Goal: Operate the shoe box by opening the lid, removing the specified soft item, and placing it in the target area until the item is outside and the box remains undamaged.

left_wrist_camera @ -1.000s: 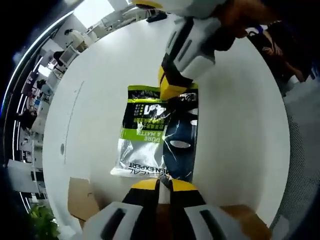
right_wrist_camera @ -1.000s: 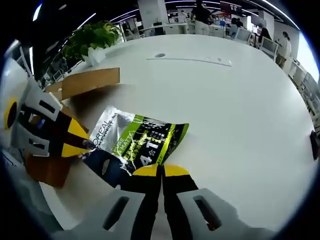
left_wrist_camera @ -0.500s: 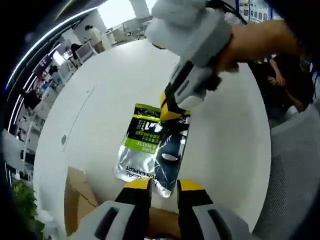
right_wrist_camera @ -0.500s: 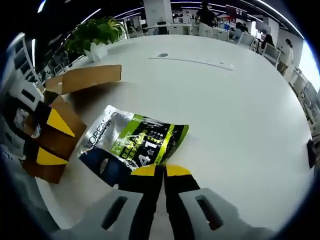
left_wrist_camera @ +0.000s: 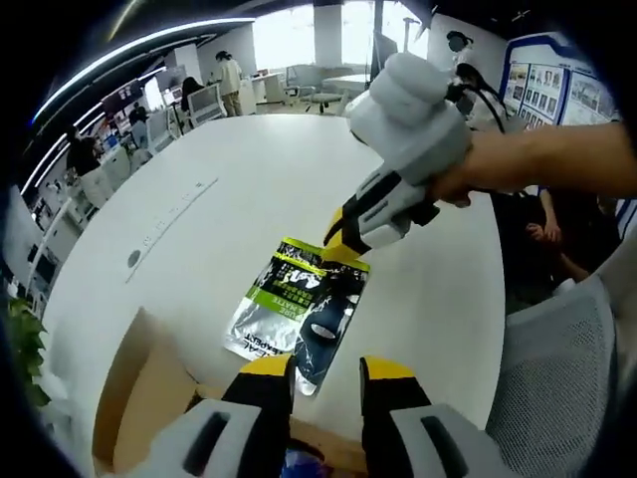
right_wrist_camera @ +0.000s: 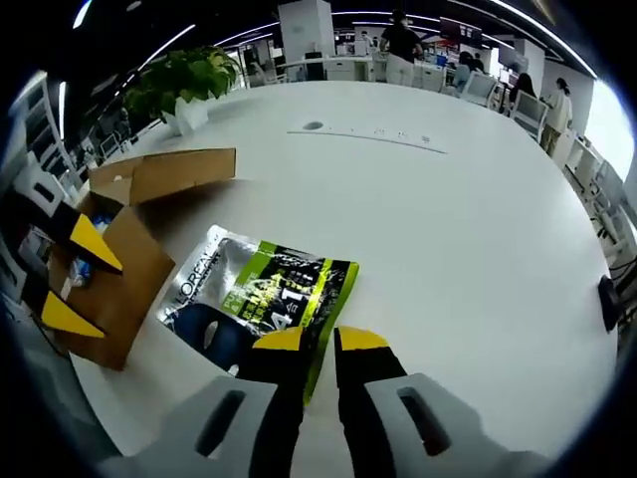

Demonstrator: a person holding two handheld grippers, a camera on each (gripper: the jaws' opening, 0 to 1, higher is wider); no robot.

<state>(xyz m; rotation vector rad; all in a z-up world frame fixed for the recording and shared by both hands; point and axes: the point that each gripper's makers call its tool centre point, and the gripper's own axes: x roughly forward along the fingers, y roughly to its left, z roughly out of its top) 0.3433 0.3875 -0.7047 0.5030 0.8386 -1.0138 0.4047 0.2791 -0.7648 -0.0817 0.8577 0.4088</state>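
Hovering with jaws parted and empty, the right gripper (right_wrist_camera: 318, 341) sits at the far edge of the sachet pack (right_wrist_camera: 259, 297); the left gripper (left_wrist_camera: 326, 369) is likewise spread. The pack lies flat on the white table (right_wrist_camera: 448, 229) beside the open shoe box (right_wrist_camera: 134, 259). Extraction and placement appear complete; only withdrawal is left.

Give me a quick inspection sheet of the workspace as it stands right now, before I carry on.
Surface: large white round table, mostly bare.
Job's things: brown cardboard shoe box, lid flaps open; green, silver and dark blue soft pouch lying flat on the table beside it, outside the box.
Clutter: small blue item inside the box, unclear.
Grippers: left gripper jaws open, over the box edge; right gripper jaws slightly parted at the pouch's edge, no grip evident.
Cables: nothing seen on the table.
Surroundings: potted green plant, grey mesh chair, people and desks beyond.
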